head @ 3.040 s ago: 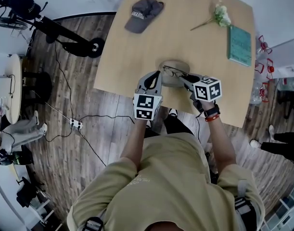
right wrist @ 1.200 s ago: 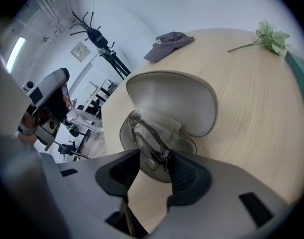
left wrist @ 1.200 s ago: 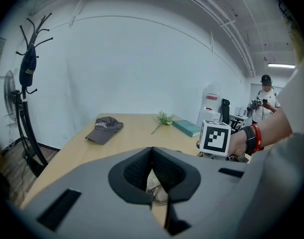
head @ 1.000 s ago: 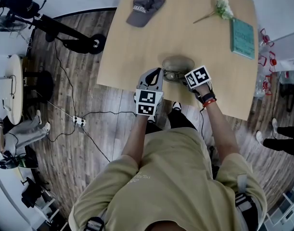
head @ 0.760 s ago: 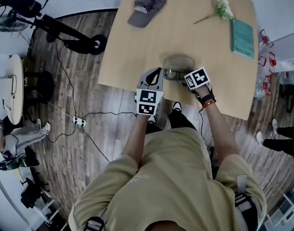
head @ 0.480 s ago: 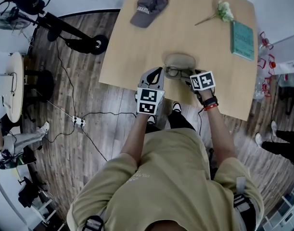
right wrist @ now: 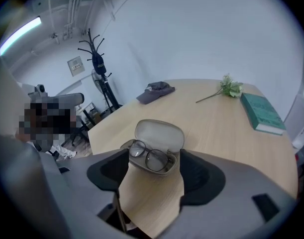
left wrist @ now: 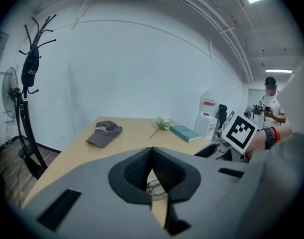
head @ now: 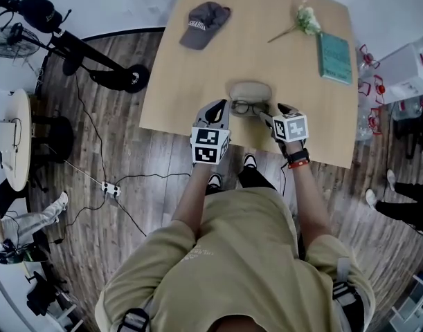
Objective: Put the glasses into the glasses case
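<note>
On the worktop (head: 190, 81), a grey cap (head: 202, 23) lies at 10 o'clock from the glasses case (head: 249, 90), well apart from it. The left hand-held gripper (head: 220, 108) hovers over the near edge, at 8 o'clock from the case. Its pads meet at the tips and nothing is pinched between them. The case sits open near the worktop's 6 o'clock edge, with its lid raised on the far side. The glasses (head: 249, 107) lie in its tray, lenses up. At 4 o'clock from the case, the right hand-held gripper (head: 273, 111) points down at it. Its jaws have just been closing a little, yet they stand wide and empty, clear of case and glasses. A flower sprig (head: 301, 21) lies at 1 o'clock from the case, and a teal book (head: 334, 57) at 2 o'clock.
</note>
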`<state>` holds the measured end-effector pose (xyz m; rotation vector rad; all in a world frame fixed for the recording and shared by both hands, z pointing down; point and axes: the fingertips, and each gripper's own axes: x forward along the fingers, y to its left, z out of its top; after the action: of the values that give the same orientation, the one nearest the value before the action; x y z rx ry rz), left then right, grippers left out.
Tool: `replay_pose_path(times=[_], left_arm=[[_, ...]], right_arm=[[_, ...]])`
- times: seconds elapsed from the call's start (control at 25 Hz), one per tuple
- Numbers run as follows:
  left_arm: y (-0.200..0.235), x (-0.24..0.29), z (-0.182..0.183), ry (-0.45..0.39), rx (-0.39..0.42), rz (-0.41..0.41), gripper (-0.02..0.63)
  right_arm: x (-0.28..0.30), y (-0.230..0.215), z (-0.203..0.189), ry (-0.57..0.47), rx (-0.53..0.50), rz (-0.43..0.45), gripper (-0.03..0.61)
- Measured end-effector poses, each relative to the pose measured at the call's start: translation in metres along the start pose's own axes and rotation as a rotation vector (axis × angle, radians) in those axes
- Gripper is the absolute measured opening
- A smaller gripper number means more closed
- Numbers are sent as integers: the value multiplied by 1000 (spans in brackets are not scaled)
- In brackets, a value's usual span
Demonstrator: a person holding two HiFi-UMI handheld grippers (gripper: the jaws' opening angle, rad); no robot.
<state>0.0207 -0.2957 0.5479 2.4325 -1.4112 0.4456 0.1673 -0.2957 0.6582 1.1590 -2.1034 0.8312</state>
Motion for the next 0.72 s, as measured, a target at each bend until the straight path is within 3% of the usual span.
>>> replay_pose_path(times=[0.24,0.48,0.72], left_arm=[[1,-22,21,-50,12,-9,21],[-4,-42,59,-144,46,-23,21],[-12,-58,90,-234,74,-36,21]], right_arm=[[-42,26,22,-131,38,-47,295],[-97,41,67,-332,1,-155,227],[-143,65,102,-499,-34,-170,172]])
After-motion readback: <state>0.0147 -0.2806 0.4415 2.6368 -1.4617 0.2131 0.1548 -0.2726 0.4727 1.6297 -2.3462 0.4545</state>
